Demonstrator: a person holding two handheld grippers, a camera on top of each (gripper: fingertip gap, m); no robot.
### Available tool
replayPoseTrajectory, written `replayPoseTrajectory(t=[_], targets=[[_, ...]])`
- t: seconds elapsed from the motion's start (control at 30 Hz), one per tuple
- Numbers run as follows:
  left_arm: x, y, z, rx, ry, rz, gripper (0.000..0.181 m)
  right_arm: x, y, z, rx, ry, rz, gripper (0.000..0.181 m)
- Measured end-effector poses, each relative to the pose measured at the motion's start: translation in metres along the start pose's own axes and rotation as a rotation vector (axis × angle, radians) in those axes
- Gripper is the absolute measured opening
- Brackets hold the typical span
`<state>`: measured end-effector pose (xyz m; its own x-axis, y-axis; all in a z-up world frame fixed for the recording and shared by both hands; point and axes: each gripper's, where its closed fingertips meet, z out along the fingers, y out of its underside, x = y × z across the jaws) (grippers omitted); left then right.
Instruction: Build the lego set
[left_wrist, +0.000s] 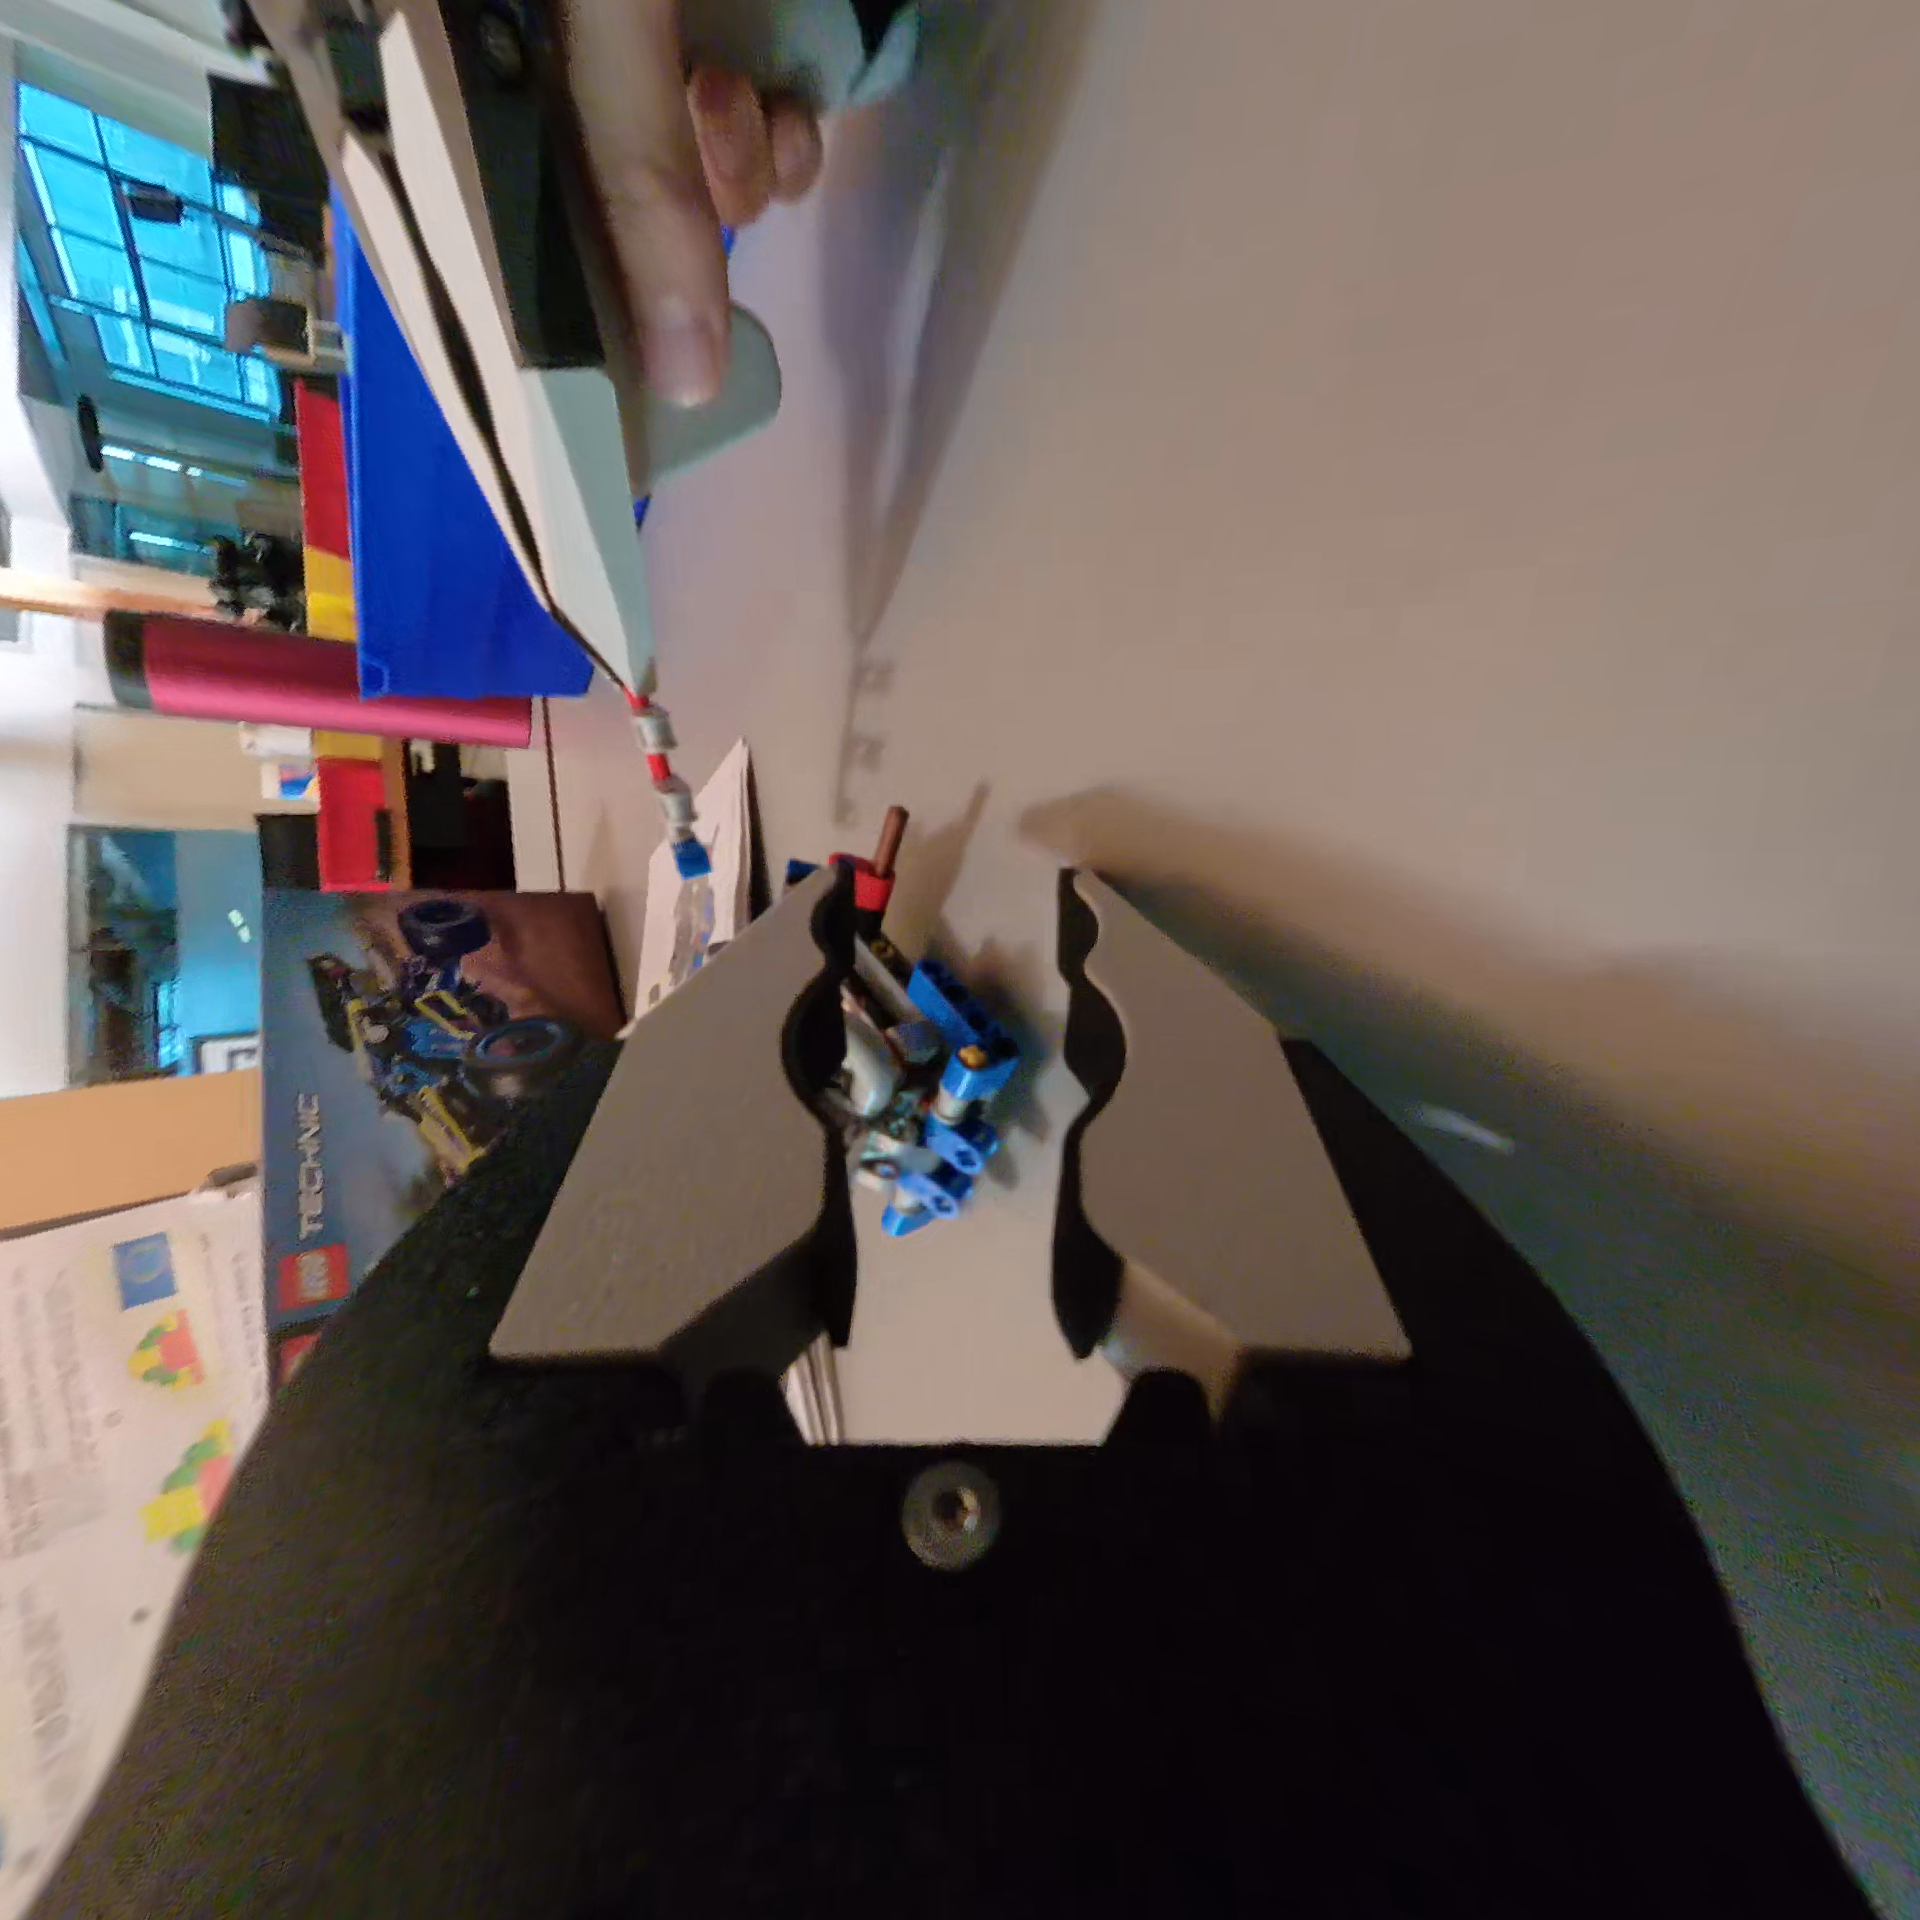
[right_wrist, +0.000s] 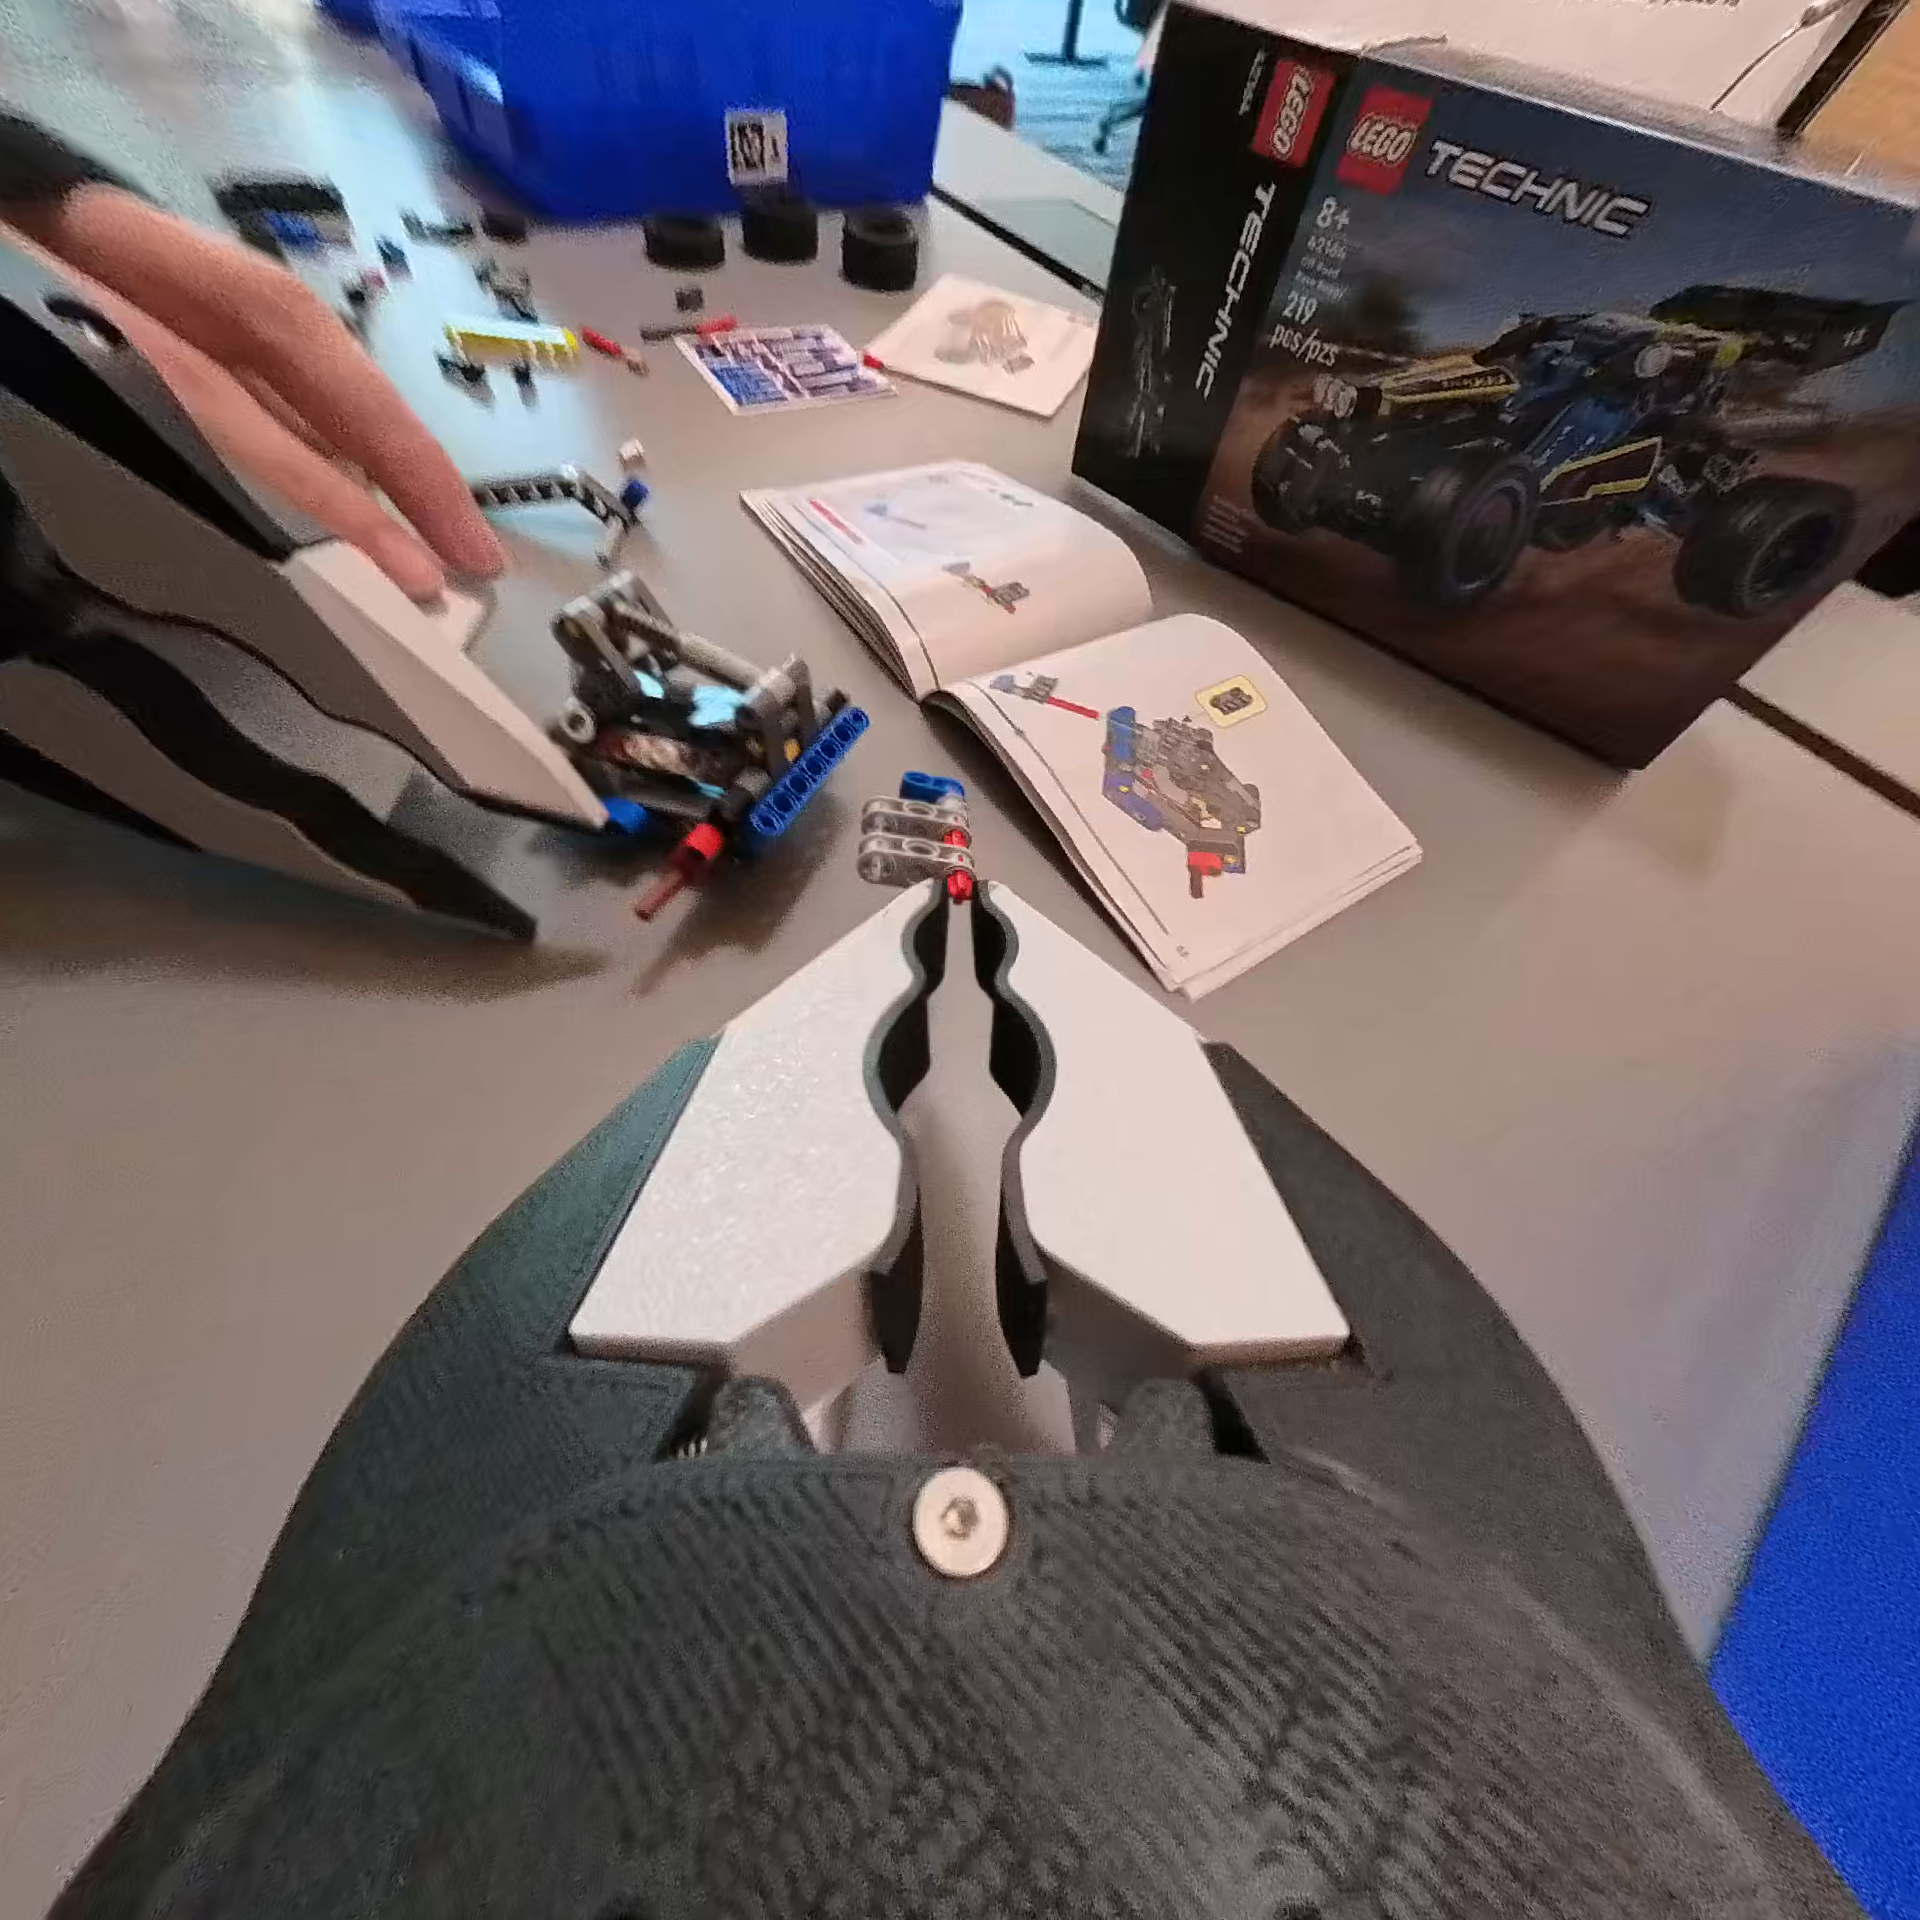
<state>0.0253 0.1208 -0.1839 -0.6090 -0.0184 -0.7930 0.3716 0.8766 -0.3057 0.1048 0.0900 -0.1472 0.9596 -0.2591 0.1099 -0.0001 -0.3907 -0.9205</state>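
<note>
A partly built grey and blue Lego chassis lies on the grey table, with a red and brown axle sticking out. My left gripper is open, its jaws either side of the chassis, one finger against it. It shows at the left of the right wrist view with a hand on it. My right gripper is shut on a red axle carrying two grey beams and a blue piece, held just right of the chassis. It also shows in the left wrist view.
An open instruction booklet lies right of the chassis, with the set's box behind it. Farther back are a blue bin, three black tyres, a sticker sheet and several loose parts. The gap from one gripper's tips to the other's is roughly 10 cm.
</note>
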Motion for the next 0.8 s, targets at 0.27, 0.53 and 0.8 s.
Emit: replayPoseTrajectory(t=[0.27, 0.53, 0.8], targets=[[-0.066, 0.011, -0.054, 0.185, -0.196, -0.353, 0.034, -0.037, -0.055, -0.019, 0.307, -0.395, 0.402, 0.001], [-0.068, 0.019, -0.074, 0.291, -0.19, -0.355, 0.024, -0.077, -0.078, -0.002, 0.352, -0.684, 0.547, 0.002], [-0.068, 0.018, -0.083, 0.316, -0.196, -0.367, 0.006, -0.094, -0.081, 0.012, 0.304, -0.739, 0.546, 0.002]])
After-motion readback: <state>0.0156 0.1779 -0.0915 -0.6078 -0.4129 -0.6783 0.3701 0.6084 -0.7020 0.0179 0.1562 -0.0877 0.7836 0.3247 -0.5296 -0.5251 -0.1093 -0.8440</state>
